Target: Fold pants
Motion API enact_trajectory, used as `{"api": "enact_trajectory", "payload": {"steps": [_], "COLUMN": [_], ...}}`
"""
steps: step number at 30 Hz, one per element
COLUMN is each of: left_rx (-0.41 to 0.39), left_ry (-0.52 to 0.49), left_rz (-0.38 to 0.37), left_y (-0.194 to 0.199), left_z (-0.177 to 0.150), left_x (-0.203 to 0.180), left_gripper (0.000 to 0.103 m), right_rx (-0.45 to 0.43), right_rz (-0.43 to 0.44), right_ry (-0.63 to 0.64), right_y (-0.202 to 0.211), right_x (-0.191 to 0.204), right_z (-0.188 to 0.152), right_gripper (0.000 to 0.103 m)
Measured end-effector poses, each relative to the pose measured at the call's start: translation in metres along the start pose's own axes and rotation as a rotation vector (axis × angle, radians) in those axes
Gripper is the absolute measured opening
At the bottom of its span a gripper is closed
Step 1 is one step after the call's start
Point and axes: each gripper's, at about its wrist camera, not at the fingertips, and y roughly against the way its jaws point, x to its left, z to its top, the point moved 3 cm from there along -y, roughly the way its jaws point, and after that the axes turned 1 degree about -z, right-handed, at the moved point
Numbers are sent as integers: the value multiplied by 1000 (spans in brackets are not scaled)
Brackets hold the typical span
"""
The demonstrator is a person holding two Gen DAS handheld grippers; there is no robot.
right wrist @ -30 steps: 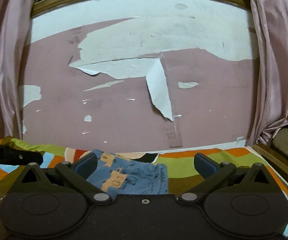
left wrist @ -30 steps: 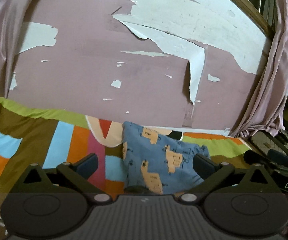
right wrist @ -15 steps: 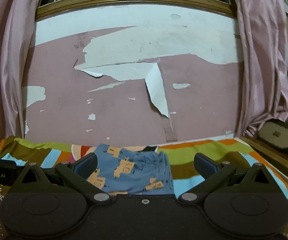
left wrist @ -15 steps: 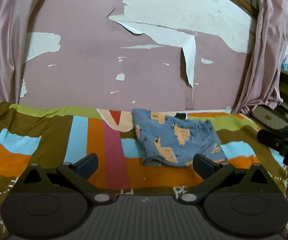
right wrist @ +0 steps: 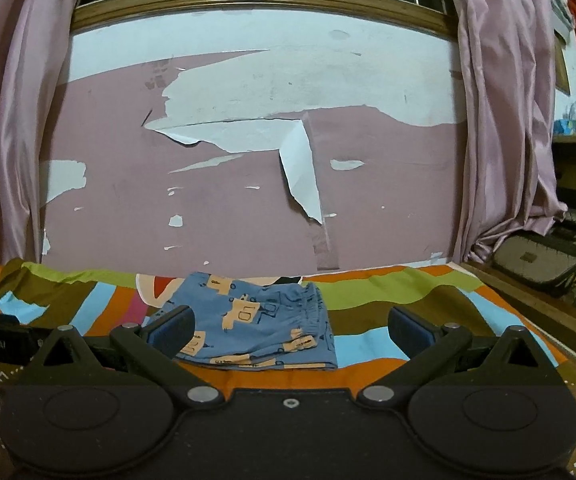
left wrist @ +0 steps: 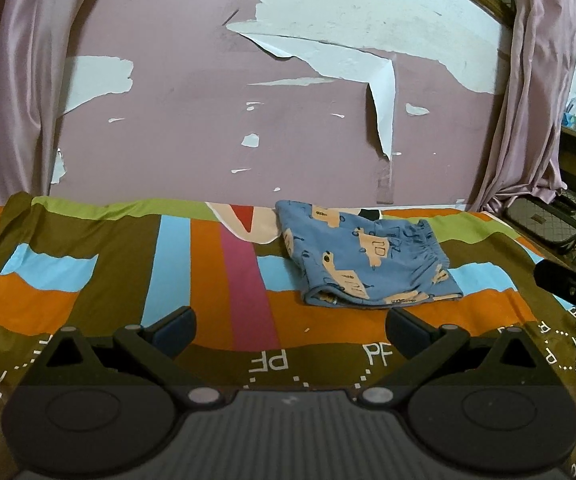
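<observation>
Apparently folding done: blue printed cotton pants lie compact on striped bedspread, far side. Left gripper, right gripper wide, empty. Next: tidy edges only.

Dim, flat indoor light on my views; soft shadows, no glare. Fisheye bends edges, corners black. Sharp focus, slight noise.

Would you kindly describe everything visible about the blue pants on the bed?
The blue pants are a small garment of soft-looking fabric printed with peach vehicle shapes outlined in dark blue. They lie folded into a compact, roughly rectangular bundle, layered edges facing the cameras, with a gathered elastic waistband along the right side. They rest flat on the striped bedspread near the peeling pink wall. Neither the left gripper nor the right gripper touches them; both are open.
</observation>
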Motion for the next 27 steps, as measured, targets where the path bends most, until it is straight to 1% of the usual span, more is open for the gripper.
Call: {"api": "enact_trajectory", "payload": {"steps": [7, 10, 12, 15, 19, 23, 27], "left_rx": [-11, -12, -11, -11, -5, -3, 6], "left_ry": [-52, -73, -82, -82, -89, -98, -83], "left_rz": [-1, -9, -12, -19, -6, 5, 13], "left_y": [2, 3, 4, 5, 6, 7, 9], "left_z": [-5, -9, -12, -17, -25, -33, -37], "left_x": [-3, -4, -4, -3, -1, 2, 6], "left_gripper": [103, 103, 103, 103, 103, 103, 103], "right_rx": [25, 18, 30, 57, 91, 86, 79], "right_rz": [7, -16, -2, 7, 11, -2, -7], "right_ry": [-7, 18, 13, -7, -19, 40, 42], "right_y": [3, 5, 4, 1, 2, 2, 3], "right_x": [4, 9, 10, 12, 15, 24, 24], "right_z": [-9, -15, -19, -25, -34, -37, -37], "right_gripper": [102, 102, 102, 102, 102, 102, 102]}}
